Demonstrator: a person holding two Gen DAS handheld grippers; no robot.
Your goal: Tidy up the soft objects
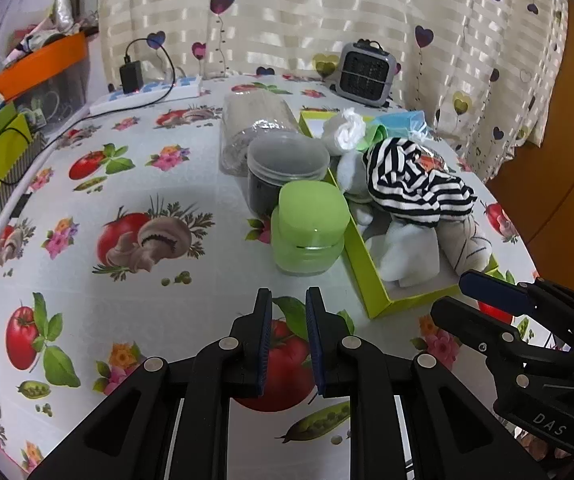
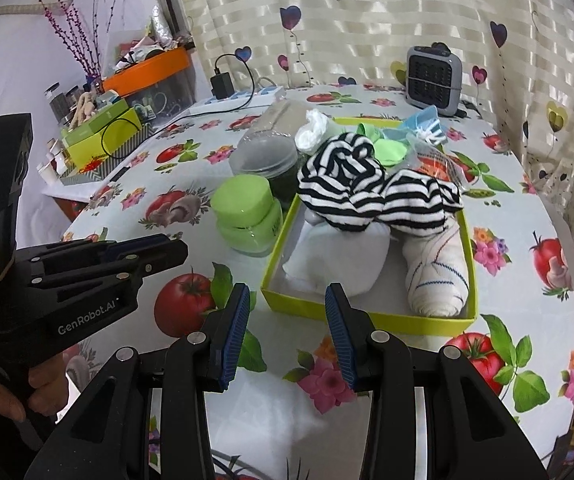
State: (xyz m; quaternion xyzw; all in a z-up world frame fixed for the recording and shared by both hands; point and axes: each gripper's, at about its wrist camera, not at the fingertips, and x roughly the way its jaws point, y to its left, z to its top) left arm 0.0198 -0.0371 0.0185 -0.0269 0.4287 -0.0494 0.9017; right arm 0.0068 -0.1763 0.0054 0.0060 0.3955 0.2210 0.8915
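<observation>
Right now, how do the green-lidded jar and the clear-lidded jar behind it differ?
Lid: the green-lidded jar has an opaque lime, rounded-square cap; the clear-lidded jar has a translucent, round one.
Body: the green jar's is pale green, the clear-lidded jar's looks dark inside.
Place: the green jar stands nearer the camera, the clear-lidded jar right behind it.
Shared: both upright, capped, on the tablecloth beside the yellow-green box.

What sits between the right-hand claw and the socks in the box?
Only bare tablecloth and the box's near wall; past it lies a white sock. The right gripper stands open and empty, as the right wrist view shows.
</observation>
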